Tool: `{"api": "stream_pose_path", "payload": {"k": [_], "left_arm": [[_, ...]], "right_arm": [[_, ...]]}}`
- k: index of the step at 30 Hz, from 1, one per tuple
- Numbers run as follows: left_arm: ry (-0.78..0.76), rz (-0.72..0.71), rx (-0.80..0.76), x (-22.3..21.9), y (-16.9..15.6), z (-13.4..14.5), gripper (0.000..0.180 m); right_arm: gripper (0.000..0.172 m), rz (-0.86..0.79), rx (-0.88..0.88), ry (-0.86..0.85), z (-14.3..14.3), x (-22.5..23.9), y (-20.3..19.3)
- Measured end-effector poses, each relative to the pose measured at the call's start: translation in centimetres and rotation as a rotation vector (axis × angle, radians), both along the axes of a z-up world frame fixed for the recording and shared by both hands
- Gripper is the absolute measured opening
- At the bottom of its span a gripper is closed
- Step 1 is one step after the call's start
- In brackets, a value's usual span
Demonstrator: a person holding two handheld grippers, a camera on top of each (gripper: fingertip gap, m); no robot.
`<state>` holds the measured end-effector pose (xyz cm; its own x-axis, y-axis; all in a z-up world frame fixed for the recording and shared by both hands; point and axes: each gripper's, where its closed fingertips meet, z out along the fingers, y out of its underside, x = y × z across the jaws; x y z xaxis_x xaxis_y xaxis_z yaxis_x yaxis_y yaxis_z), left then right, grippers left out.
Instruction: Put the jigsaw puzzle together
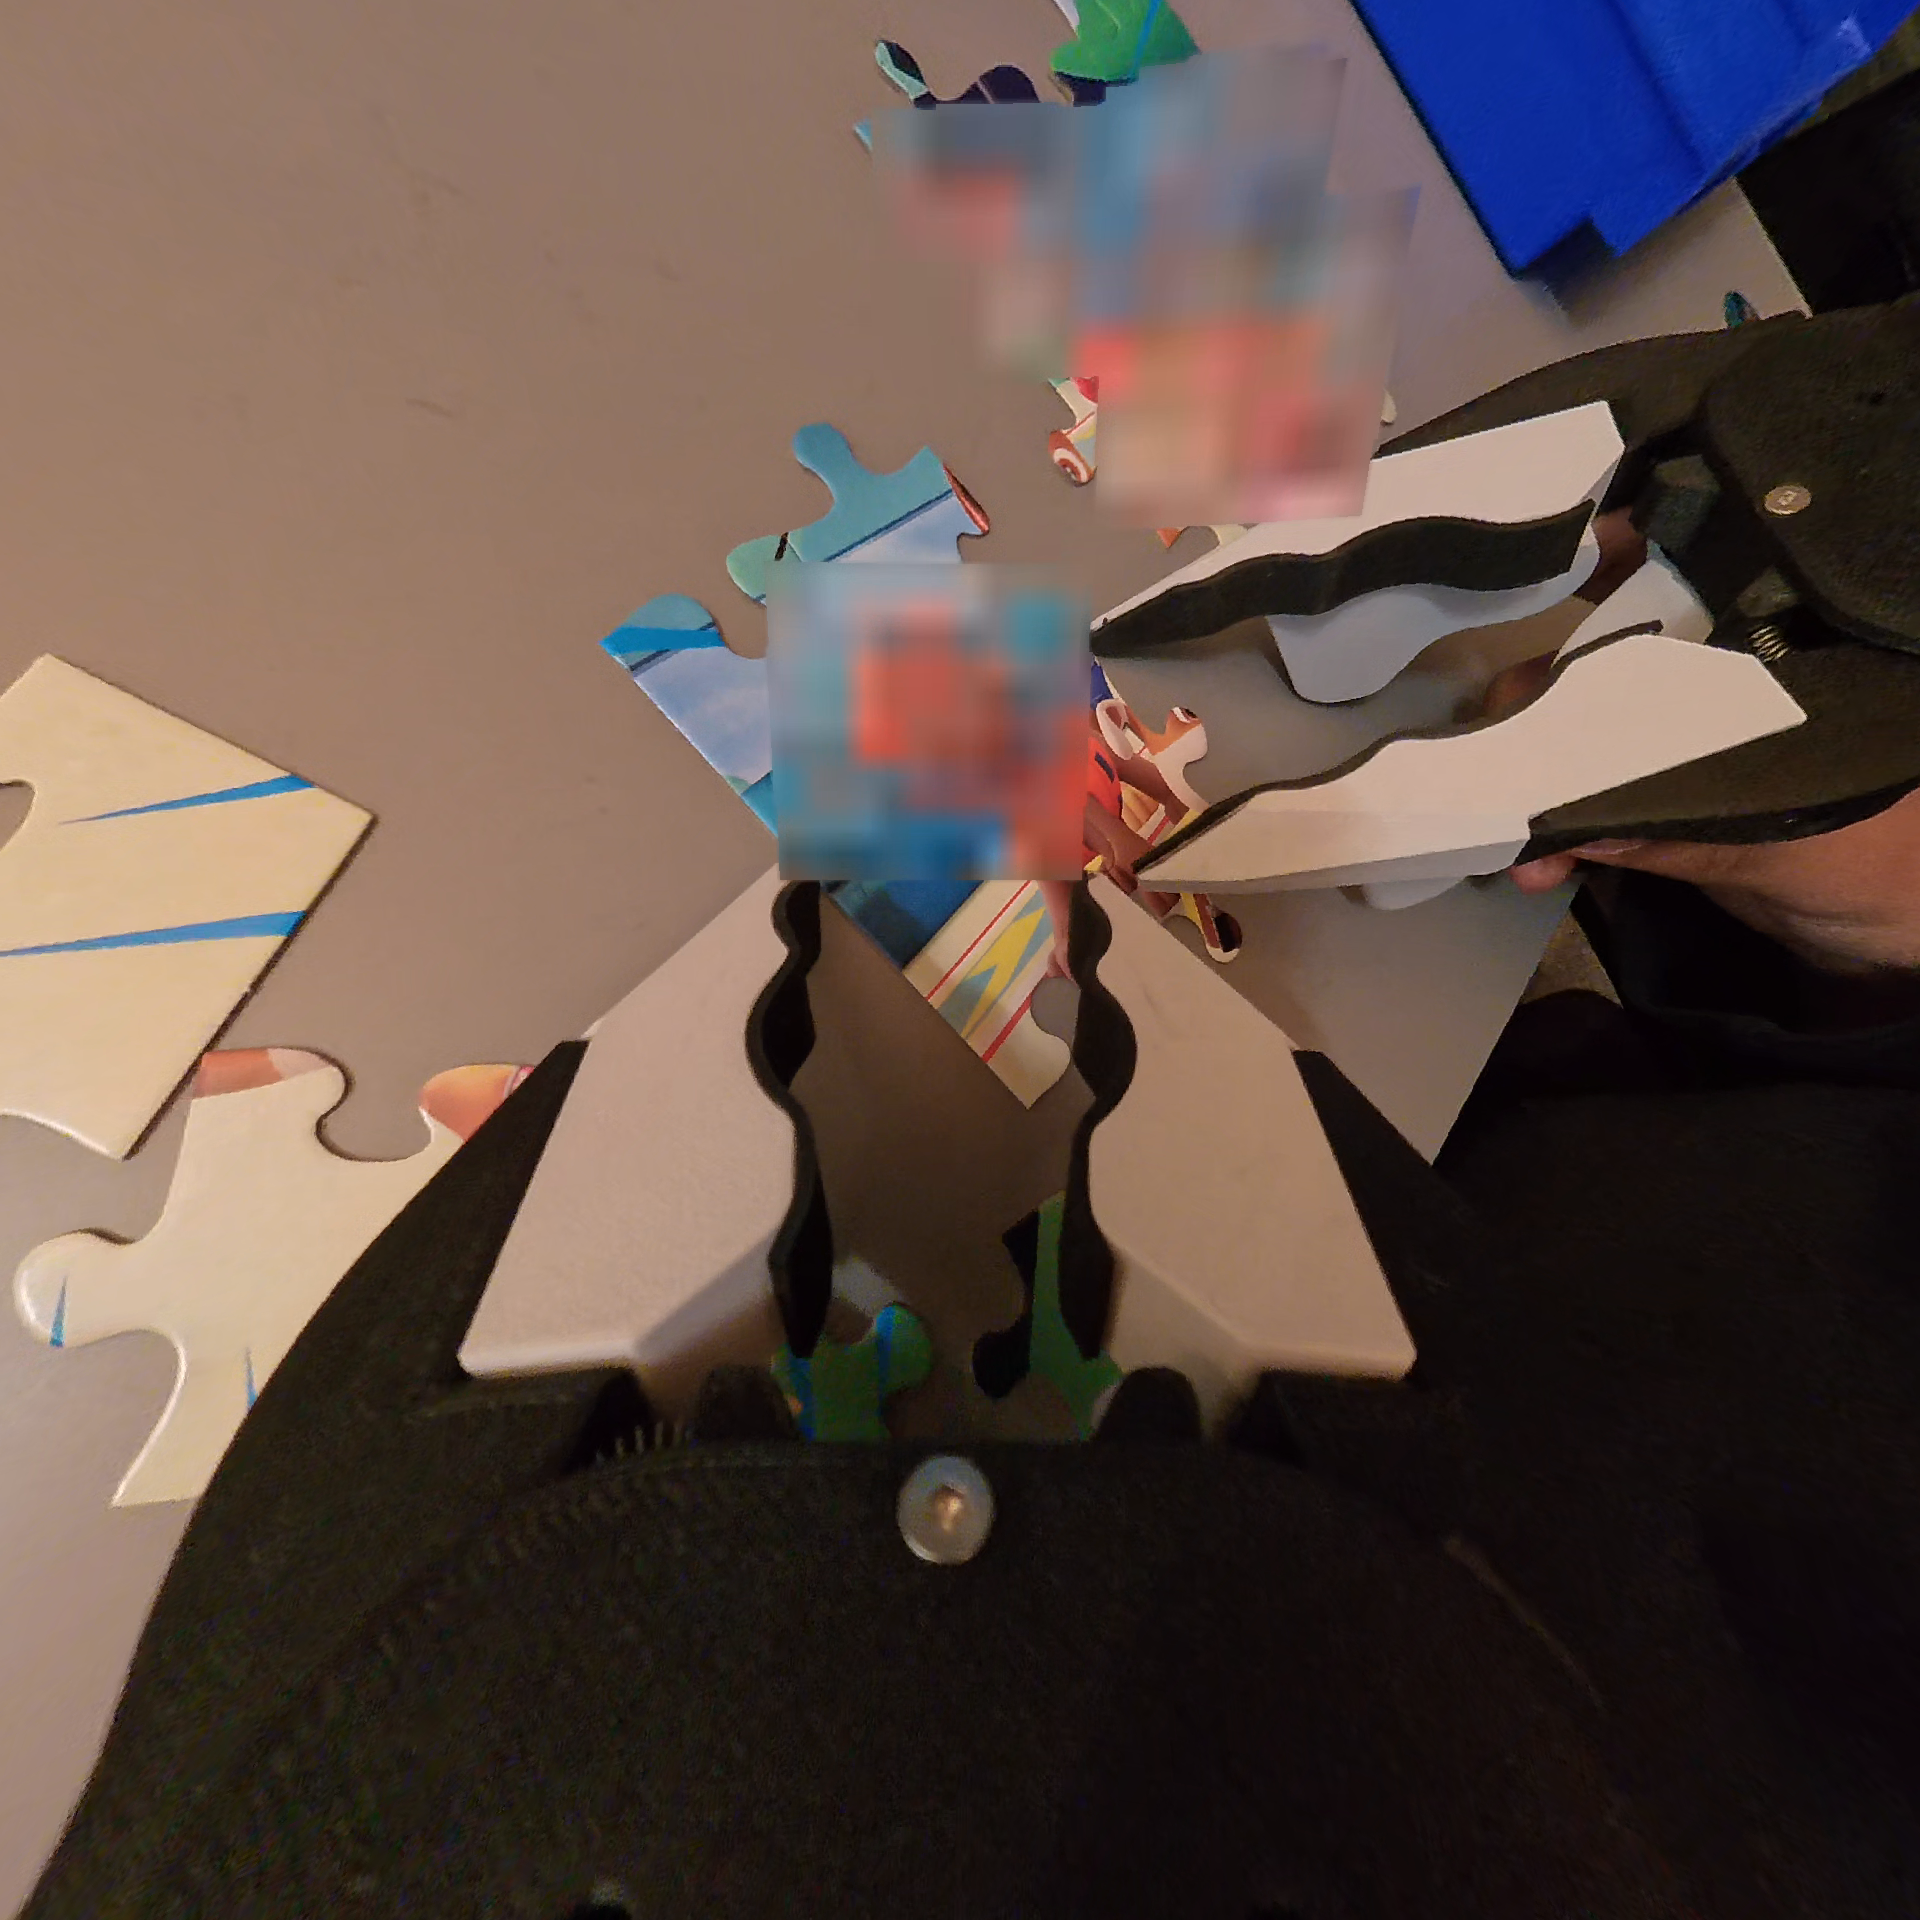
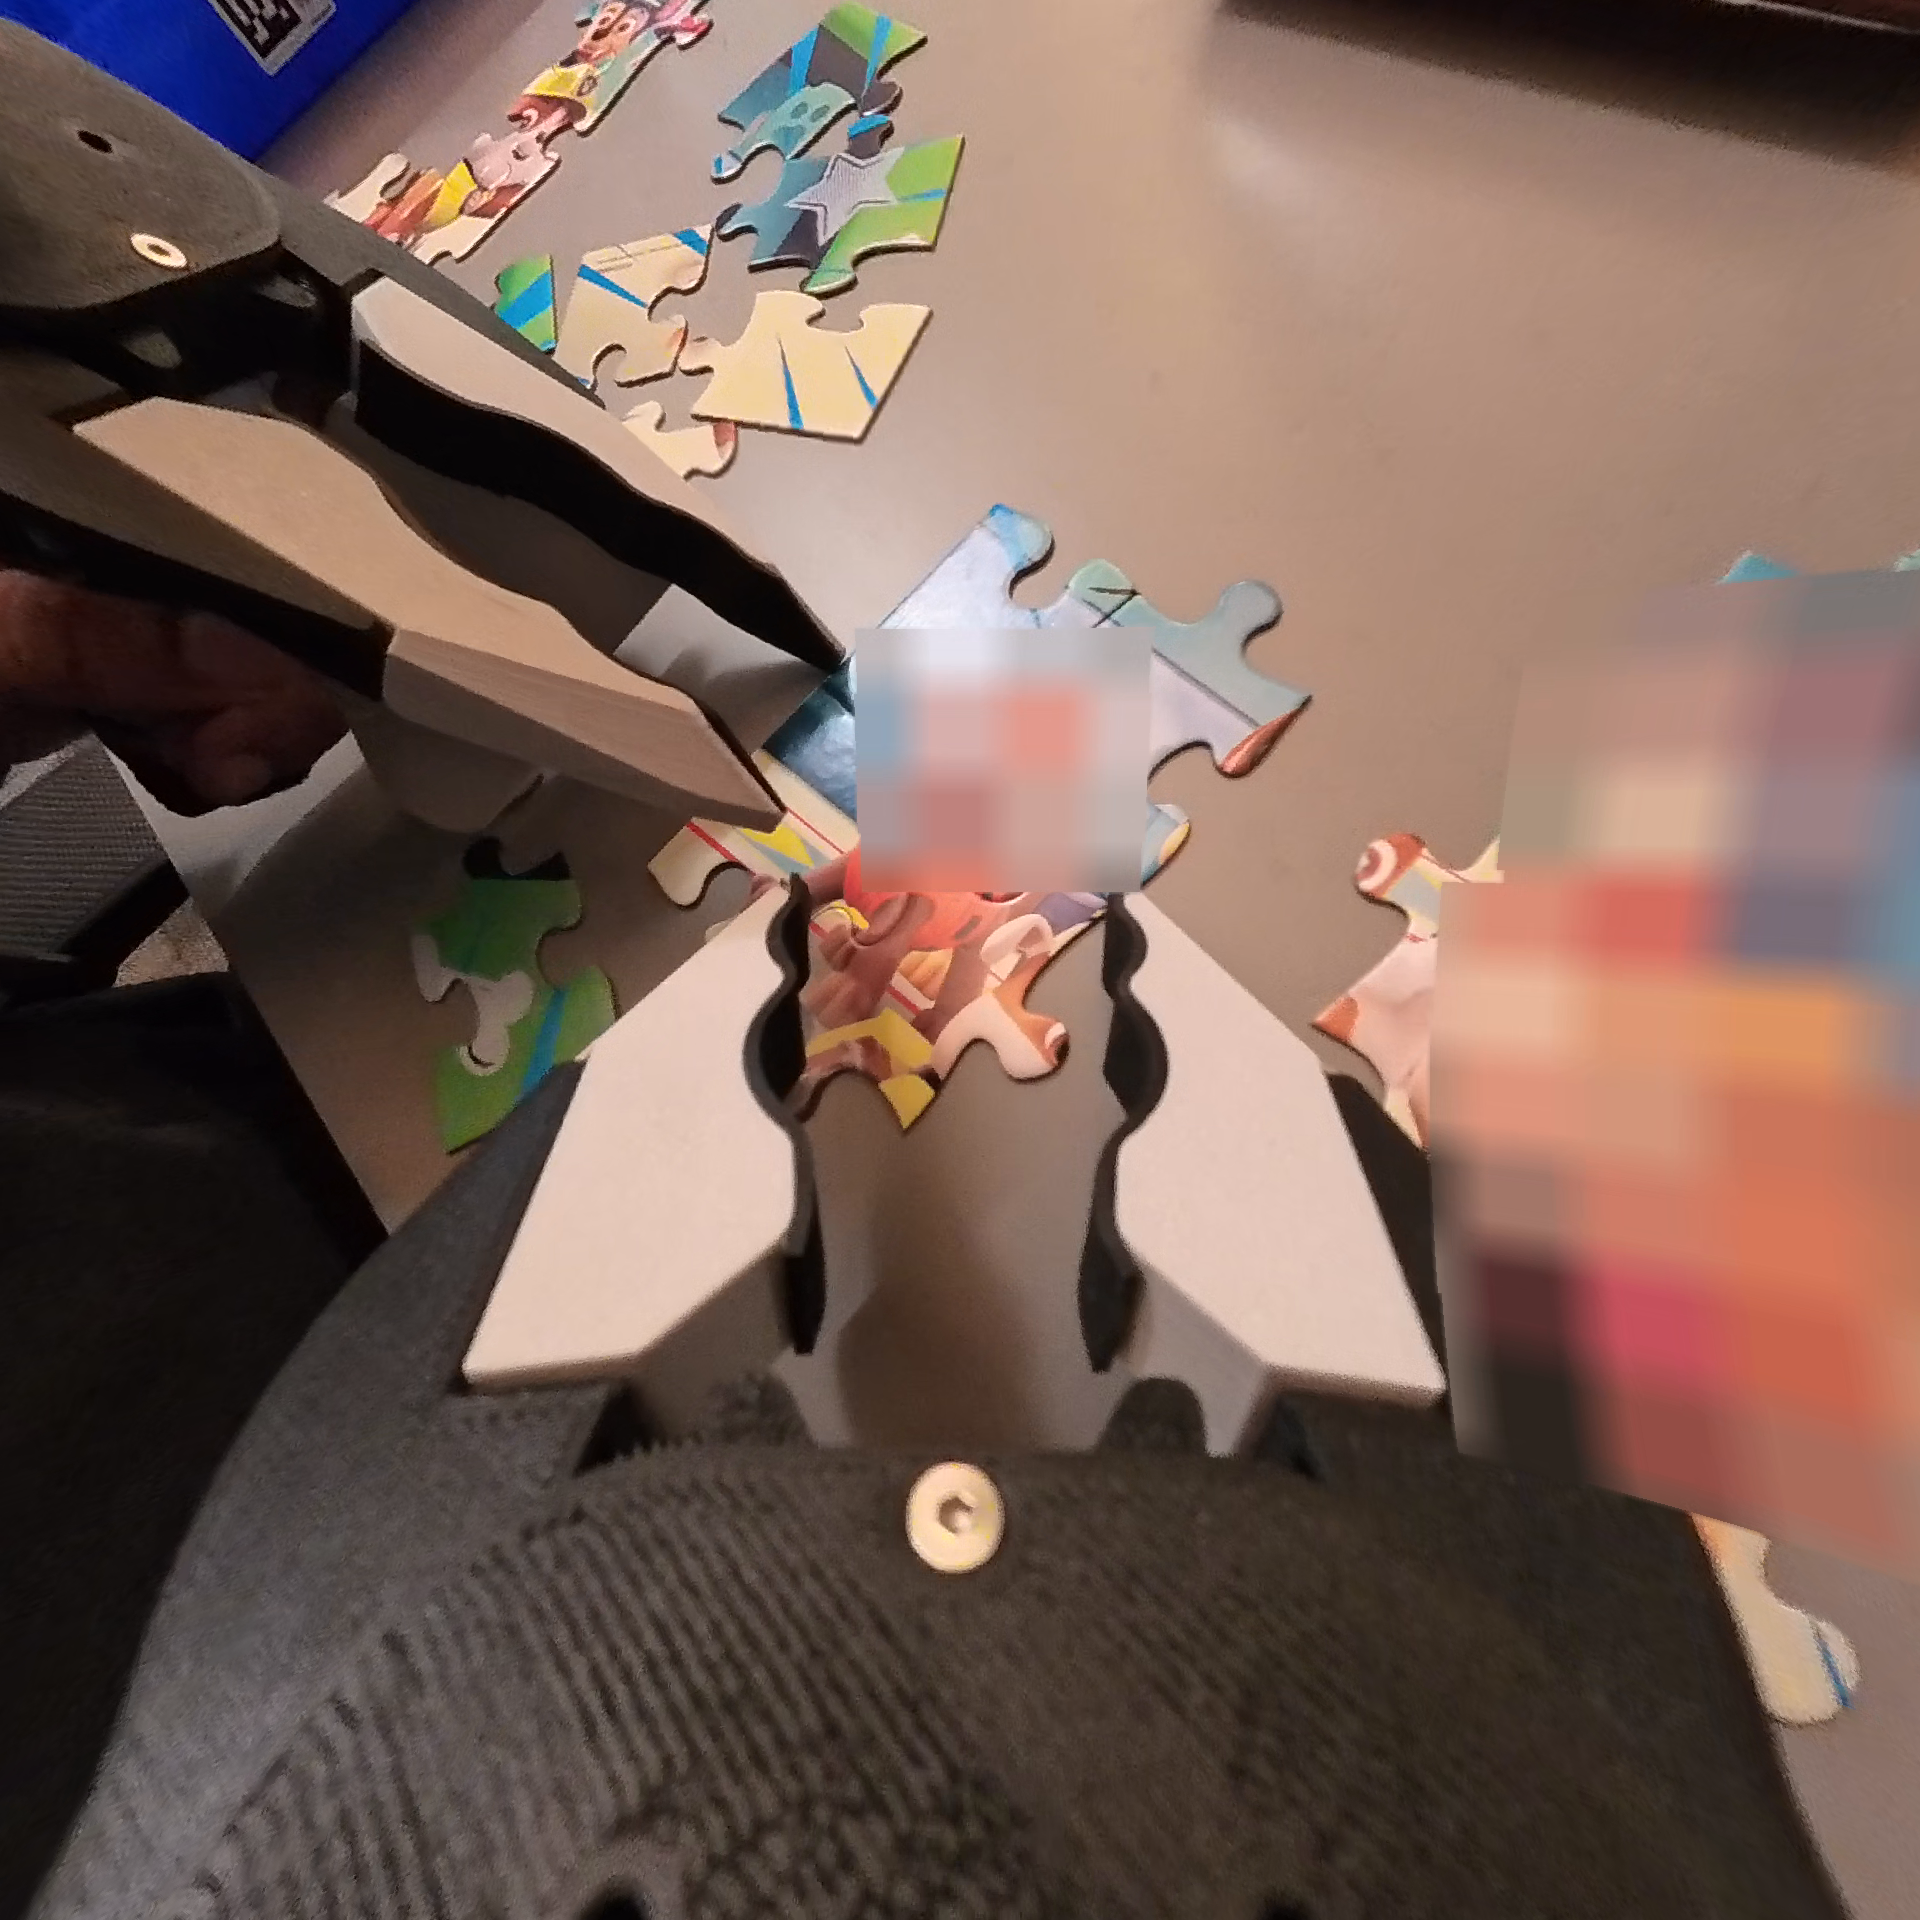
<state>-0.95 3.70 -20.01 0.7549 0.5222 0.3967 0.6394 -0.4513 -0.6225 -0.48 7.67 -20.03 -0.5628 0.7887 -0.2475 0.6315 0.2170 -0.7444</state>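
We see both grippers hovering over a joined cluster of puzzle pieces [image 2: 935, 997] on the grey table [image 1: 364, 364]. The left gripper [image 1: 940, 904] stands moderately wide with nothing pressed between its pads. The right gripper [image 2: 956, 904] is a little wider, also bare. In the left wrist view the cluster's long axis runs from 5 o'clock towards 11 o'clock. A cream piece with blue streaks [image 1: 156, 894] lies at 9 o'clock, and a blue bin [image 1: 1621, 114] at 1 o'clock.
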Motion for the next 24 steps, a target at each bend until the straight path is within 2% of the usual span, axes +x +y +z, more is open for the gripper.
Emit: {"api": "stream_pose_path", "payload": {"k": [4, 9, 15, 19, 24], "left_arm": [[-0.007, 0.003, 0.014, 0.0, -0.1, 0.0, 0.046], [0.009, -0.015, 0.013, 0.3, -0.3, 0.3, 0.049], [0.135, -0.048, -0.084, 0.3, -1.3, 0.0, 0.062], [0.185, -0.053, -0.14, 0.0, -1.6, -0.6, 0.067], [0.21, -0.061, -0.164, 0.0, -1.2, -0.7, 0.068]], "right_arm": [[0.056, -0.003, 0.011, -0.002, 0.0, 0.1, 0.0], [0.054, -0.057, 0.057, 0.026, 0.6, 0.4, 1.8], [0.053, -0.125, 0.079, 0.005, 0.3, 1.2, 4.7], [0.054, -0.076, 0.085, 0.025, 0.3, 2.2, 4.4], [0.054, 0.019, 0.233, 0.083, -0.4, 3.0, 3.5]]}}
